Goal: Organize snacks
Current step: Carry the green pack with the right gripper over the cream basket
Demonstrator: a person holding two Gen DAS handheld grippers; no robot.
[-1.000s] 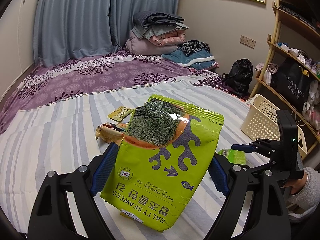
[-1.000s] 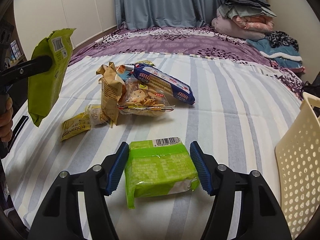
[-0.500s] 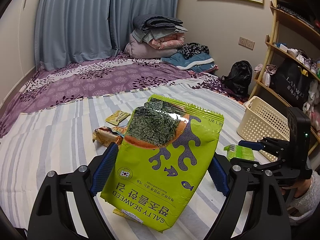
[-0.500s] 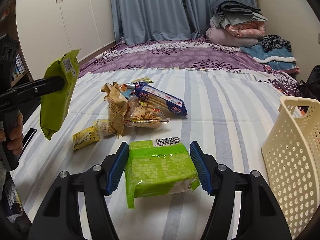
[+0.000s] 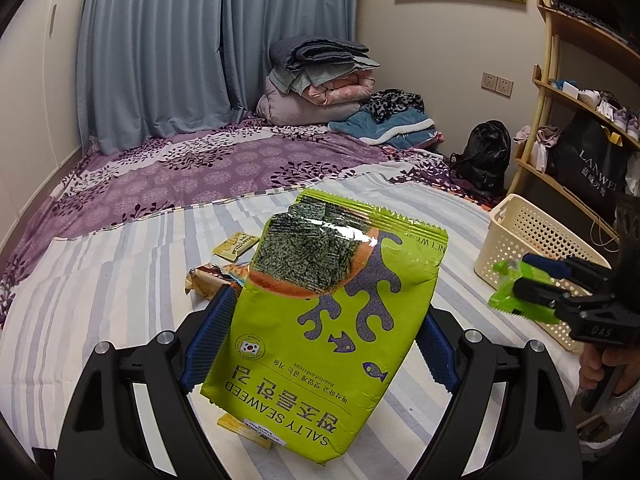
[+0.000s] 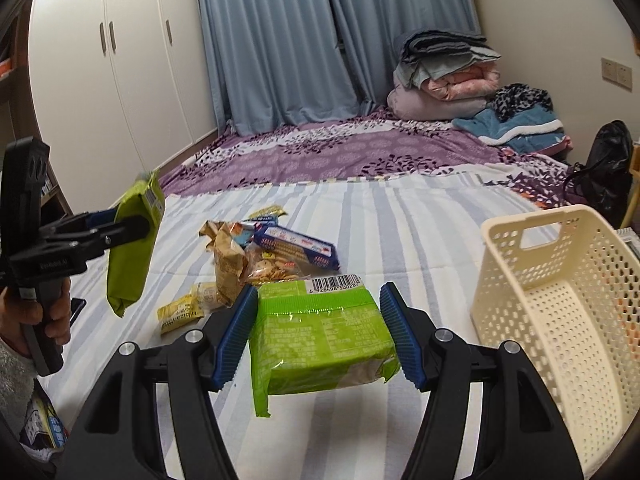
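My left gripper [image 5: 320, 336] is shut on a large green salty seaweed bag [image 5: 336, 320] and holds it above the striped bed; it also shows in the right wrist view [image 6: 132, 256]. My right gripper [image 6: 318, 332] is shut on a small green snack pack [image 6: 320, 336], lifted off the bed; it shows in the left wrist view [image 5: 520, 292] in front of the cream perforated basket [image 5: 516, 236]. The basket [image 6: 560, 312] stands tilted at the right, and I see nothing inside it. A pile of loose snacks [image 6: 264, 260] lies on the bed between the grippers.
A blue cracker pack [image 6: 296, 244], brown wrappers [image 6: 228, 264] and yellow packets [image 6: 180, 316] lie mid-bed. Folded bedding [image 5: 320, 84] is stacked at the far end. A wooden shelf [image 5: 580, 120] and a black bag [image 5: 484, 156] stand at the right.
My right gripper has lifted the small green pack off the bed and moved it up toward the basket. The left gripper has risen slightly with the seaweed bag.
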